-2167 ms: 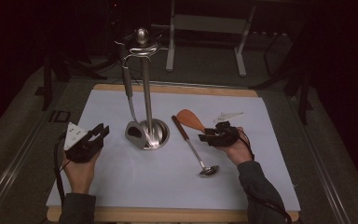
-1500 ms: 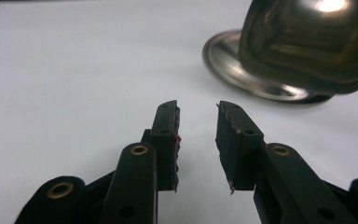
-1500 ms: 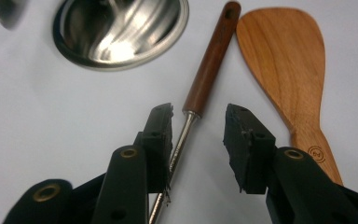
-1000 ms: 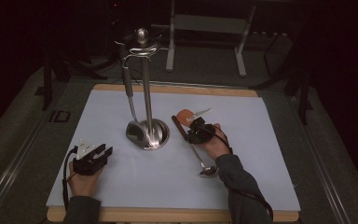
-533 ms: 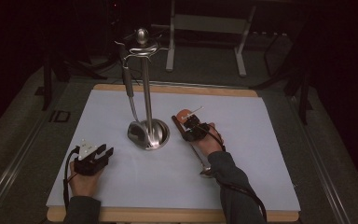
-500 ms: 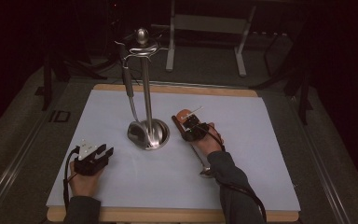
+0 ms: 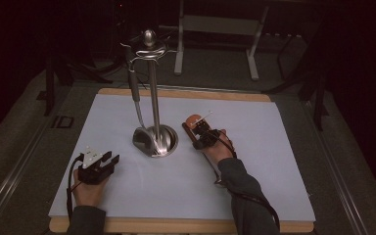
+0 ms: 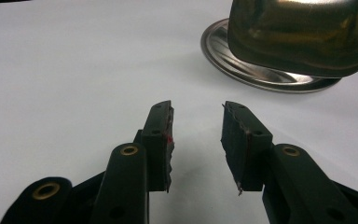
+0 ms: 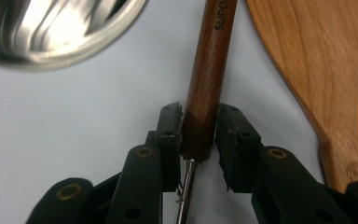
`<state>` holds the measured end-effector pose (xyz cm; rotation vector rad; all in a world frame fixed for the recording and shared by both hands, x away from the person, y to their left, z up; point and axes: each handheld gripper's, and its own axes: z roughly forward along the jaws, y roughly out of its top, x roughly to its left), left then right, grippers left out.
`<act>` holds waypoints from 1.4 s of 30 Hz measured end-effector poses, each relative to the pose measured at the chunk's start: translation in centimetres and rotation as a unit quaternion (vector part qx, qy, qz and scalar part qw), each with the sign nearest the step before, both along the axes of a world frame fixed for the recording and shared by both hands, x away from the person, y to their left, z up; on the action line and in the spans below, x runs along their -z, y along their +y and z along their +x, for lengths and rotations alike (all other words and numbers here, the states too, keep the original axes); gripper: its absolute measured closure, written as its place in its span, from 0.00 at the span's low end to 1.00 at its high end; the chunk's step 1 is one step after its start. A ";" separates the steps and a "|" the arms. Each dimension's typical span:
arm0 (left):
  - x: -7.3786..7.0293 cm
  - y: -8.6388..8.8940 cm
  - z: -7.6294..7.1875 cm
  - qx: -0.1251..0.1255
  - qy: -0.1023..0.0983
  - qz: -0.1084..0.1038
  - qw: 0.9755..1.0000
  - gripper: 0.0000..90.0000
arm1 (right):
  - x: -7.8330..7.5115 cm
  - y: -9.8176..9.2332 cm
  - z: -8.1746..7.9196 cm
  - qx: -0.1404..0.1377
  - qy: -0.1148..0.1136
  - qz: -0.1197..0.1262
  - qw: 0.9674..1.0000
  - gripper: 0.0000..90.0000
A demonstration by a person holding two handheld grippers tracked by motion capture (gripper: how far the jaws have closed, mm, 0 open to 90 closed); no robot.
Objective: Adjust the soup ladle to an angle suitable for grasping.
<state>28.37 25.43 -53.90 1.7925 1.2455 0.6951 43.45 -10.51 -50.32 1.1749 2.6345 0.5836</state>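
A ladle with a dark wooden handle (image 9: 209,70) and a thin metal shaft (image 9: 184,196) lies on the white mat (image 7: 264,161), right of the steel stand. My right gripper (image 7: 196,133) (image 9: 199,121) is shut on the lower end of that handle, one pad on each side. Just beyond it lies a light wooden spatula (image 7: 194,121) (image 9: 317,60). My left gripper (image 7: 111,158) (image 8: 196,126) rests low at the near left of the mat, open, with nothing between its jaws. My right hand and forearm hide the ladle's shaft in the high view.
A steel utensil stand (image 7: 152,88) rises mid-mat on a round base (image 7: 165,143) (image 8: 261,74) (image 9: 51,28). A metal ladle hangs from it, its bowl (image 7: 142,139) (image 8: 303,37) just above the base. Dark floor and table legs lie beyond the mat.
My left hand has drawn back toward the near left corner. My right hand has moved left and forward along the ladle, and its jaws now hold the wooden handle.
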 end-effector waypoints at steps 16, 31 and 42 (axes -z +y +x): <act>0.0 -0.1 0.0 -0.001 -0.001 0.005 1.000 0.71 | -0.4 -4.8 -3.9 -0.065 0.030 -0.016 0.997 0.80; 0.0 0.0 0.1 -0.002 0.005 -0.001 1.000 0.71 | -0.6 -3.1 -4.2 -0.108 0.103 -0.111 0.983 0.78; 0.0 0.0 0.0 -0.002 0.001 -0.003 1.000 0.70 | -0.7 -2.0 -3.7 -0.094 0.133 -0.149 0.975 0.81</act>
